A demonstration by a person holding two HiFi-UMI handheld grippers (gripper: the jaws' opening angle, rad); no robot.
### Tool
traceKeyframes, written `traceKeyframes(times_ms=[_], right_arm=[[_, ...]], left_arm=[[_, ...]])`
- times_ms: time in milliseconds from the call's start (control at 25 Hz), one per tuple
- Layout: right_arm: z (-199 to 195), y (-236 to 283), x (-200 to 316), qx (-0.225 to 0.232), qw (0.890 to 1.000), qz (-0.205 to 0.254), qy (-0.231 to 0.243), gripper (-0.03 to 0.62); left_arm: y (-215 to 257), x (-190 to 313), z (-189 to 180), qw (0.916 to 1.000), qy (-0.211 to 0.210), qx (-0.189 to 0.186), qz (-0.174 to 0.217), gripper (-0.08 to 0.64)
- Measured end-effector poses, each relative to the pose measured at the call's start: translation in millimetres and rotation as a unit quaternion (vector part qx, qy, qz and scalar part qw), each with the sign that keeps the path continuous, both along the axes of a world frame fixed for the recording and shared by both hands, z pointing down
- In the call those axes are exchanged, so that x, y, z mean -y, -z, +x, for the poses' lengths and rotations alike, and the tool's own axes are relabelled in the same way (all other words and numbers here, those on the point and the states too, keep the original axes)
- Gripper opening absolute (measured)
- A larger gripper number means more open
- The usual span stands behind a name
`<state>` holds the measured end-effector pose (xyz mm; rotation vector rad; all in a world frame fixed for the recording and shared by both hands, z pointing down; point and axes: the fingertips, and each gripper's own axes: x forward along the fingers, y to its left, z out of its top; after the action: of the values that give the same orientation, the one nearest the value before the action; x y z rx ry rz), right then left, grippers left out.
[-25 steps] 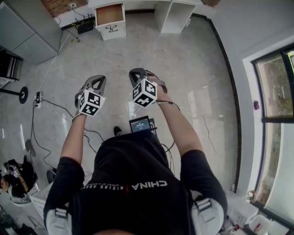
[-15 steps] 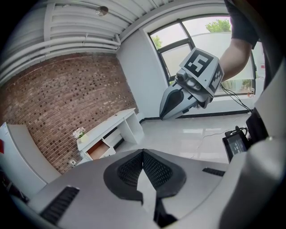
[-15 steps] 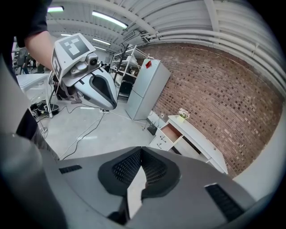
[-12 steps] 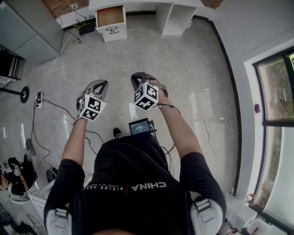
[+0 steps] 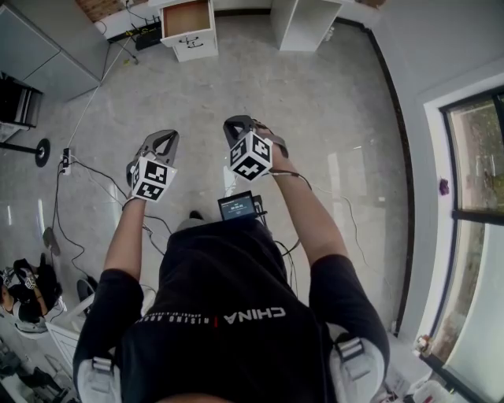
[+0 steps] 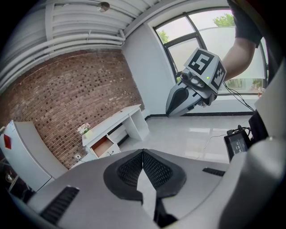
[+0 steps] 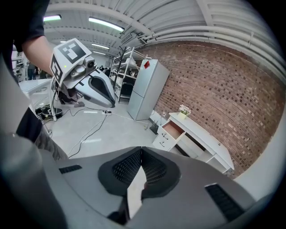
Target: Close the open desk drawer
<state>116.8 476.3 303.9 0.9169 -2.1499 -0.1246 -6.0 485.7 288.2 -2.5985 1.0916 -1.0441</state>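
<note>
Standing well apart from the open drawer point(image 5: 187, 17), the person point(image 5: 228, 315) held left gripper point(image 5: 162, 138) and right gripper point(image 5: 237, 124) pressed together, empty, likely readied to push it shut.

The desk point(image 5: 303, 24) is showing plain white, its drawer point(image 5: 187, 17) brown wood inside. The wall point(image 7: 214, 80) is showing red-brown brick, the floor point(image 5: 331, 110) shining pale grey. The left gripper point(image 5: 163, 140) and right gripper point(image 5: 239, 126) are showing grey, with black-and-white square patterns on their cubes point(image 5: 250, 157) and black mesh pads point(image 6: 154, 170).
</note>
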Motion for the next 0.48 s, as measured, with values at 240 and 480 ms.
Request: traceKeyframes(times_ms=[240, 480], right_arm=[[12, -13, 12, 0.014, 1.000, -0.021, 0.013, 0.014], [7, -24, 44, 0.019, 0.999, -0.037, 0.011, 0.015]], left_arm=[[-7, 6, 6, 0.9997, 0.019, -0.014, -0.006, 0.012], [-10, 42, -2, 0.9985, 0.034, -0.040, -0.012, 0.012]])
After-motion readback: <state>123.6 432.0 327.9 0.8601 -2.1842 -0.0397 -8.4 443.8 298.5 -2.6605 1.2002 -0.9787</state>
